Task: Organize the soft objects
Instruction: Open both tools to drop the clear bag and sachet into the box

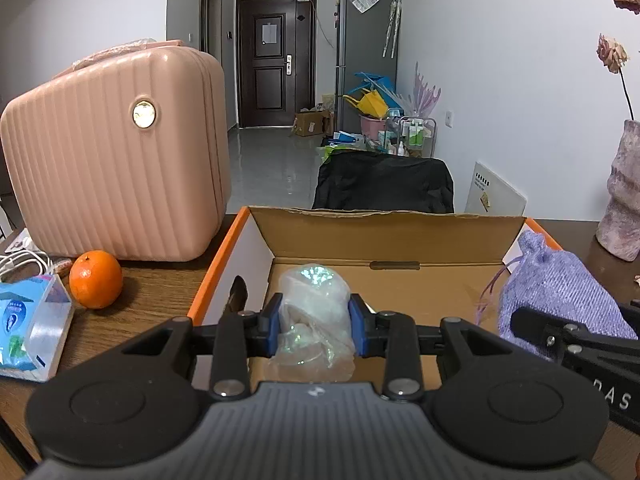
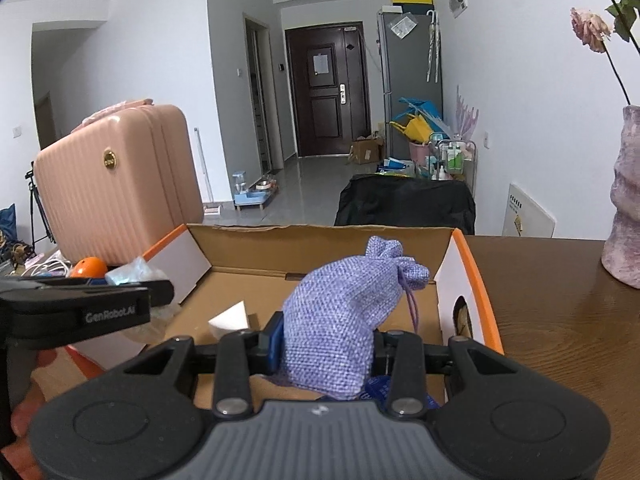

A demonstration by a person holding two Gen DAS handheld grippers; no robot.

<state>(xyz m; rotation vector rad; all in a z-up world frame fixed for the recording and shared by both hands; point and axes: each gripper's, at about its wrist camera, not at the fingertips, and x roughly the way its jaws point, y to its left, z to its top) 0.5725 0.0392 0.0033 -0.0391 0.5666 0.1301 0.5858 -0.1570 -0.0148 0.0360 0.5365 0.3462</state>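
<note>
Two grippers hang over one open cardboard box (image 1: 384,236): the left gripper (image 1: 316,322) pinches one clear plastic bundle (image 1: 314,300), the right gripper (image 2: 326,346) clamps one purple drawstring pouch (image 2: 344,312). One orange (image 1: 95,279), one tissue pack (image 1: 30,328) and one pink suitcase (image 1: 112,160) share the wooden surface (image 1: 160,284).

A dark brown wooden table (image 1: 160,292) carries everything. At its middle sits an open cardboard box (image 1: 384,236) with orange edges. Left of the box stands a pink ribbed case (image 1: 112,176), and near it lie an orange (image 1: 95,279), a tissue pack (image 1: 30,328) and white cables (image 1: 22,264). At the far right stands a mottled purple vase (image 2: 624,200).
</note>
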